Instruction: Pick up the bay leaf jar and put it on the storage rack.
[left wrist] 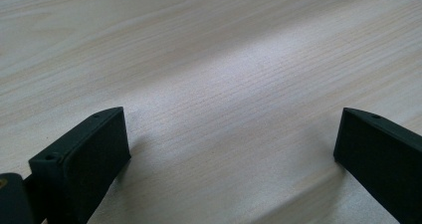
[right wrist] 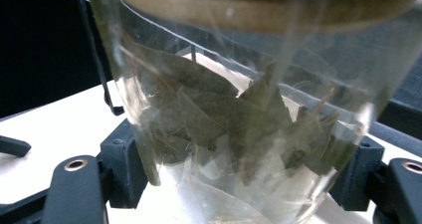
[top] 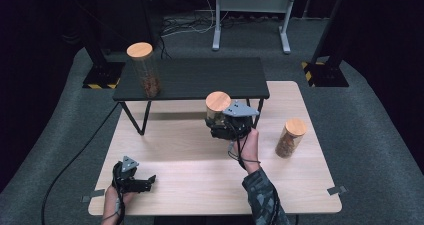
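Note:
My right gripper (top: 216, 121) is shut on a clear glass jar (top: 217, 110) with a round wooden lid, held near the middle of the light wooden table (top: 190, 175). Up close in the right gripper view the glass jar (right wrist: 239, 124) holds dry green leaves, and a black pad (right wrist: 122, 159) presses on each side of it. My left gripper (top: 150, 181) rests at the table's front left, pointing right. Its jaws stand open in the left gripper view, one pad (left wrist: 89, 159) at each side with bare wood between.
A second lidded jar (top: 290, 137) with brown contents stands at the table's right side. A tall lidded jar (top: 145, 70) stands on the left of a dark raised shelf (top: 200, 77) at the back. Metal stands and cables lie on the grey floor beyond.

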Motion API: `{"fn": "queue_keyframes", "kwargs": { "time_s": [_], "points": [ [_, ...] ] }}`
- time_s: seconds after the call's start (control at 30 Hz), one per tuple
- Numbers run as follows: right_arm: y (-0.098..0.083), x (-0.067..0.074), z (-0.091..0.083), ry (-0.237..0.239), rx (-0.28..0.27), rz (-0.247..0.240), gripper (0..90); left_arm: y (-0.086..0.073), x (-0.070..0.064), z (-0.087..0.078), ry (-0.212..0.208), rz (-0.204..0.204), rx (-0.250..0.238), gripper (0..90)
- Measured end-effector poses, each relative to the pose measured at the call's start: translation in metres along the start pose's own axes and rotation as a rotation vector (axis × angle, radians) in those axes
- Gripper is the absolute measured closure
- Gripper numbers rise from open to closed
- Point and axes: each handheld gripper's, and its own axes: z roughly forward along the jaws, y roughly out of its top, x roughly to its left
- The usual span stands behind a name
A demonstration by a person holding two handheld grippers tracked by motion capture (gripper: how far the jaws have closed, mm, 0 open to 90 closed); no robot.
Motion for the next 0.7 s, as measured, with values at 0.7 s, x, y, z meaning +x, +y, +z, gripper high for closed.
{"fn": "queue_keyframes", "kwargs": {
  "time_s": [0.7],
  "points": [
    [0.016, -0.001, 0.000, 0.003, -0.017, 0.001, 24.8, 0.000, 0.000, 0.000, -0.001, 0.001, 0.000, 0.1]
  ]
}}
